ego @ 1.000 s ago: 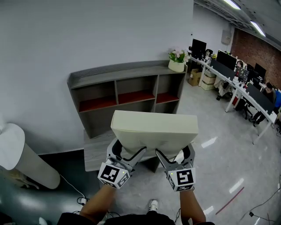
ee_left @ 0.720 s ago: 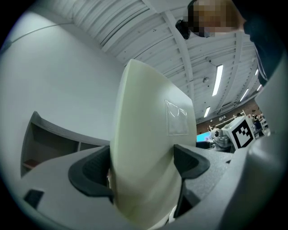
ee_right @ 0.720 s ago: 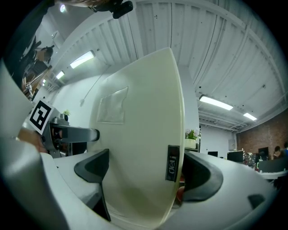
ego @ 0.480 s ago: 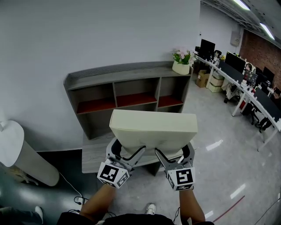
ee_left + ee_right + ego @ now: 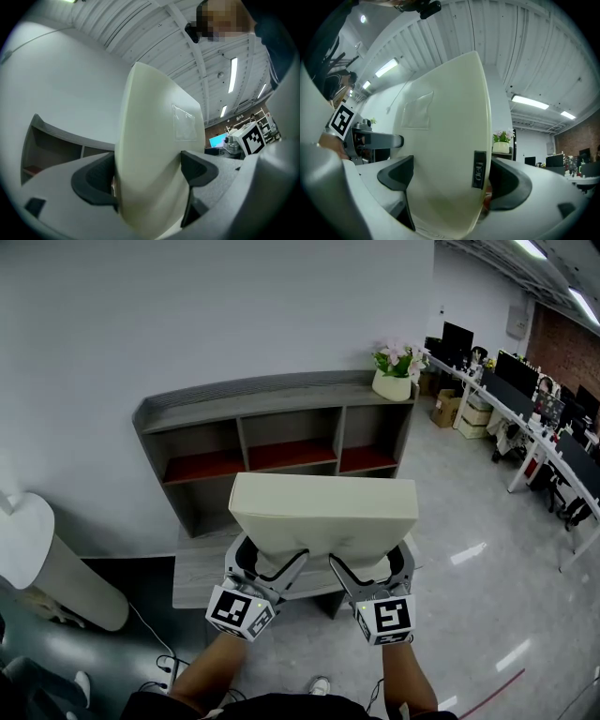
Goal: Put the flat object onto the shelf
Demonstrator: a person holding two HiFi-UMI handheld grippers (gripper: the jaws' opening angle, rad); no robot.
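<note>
While hanging in mid-air short of the grey shelf (image 5: 272, 395), the cream flat case (image 5: 323, 512) is being pinched along its near edge by the left gripper (image 5: 272, 565) and right gripper (image 5: 368, 568), fingers (image 5: 197, 168) clamping it.

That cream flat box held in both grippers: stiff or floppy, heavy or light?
Probably stiff: the cream flat box juts out from the left gripper and right gripper without sagging. Likely light, as it is held only by one edge. Its smooth faces might slip.
</note>
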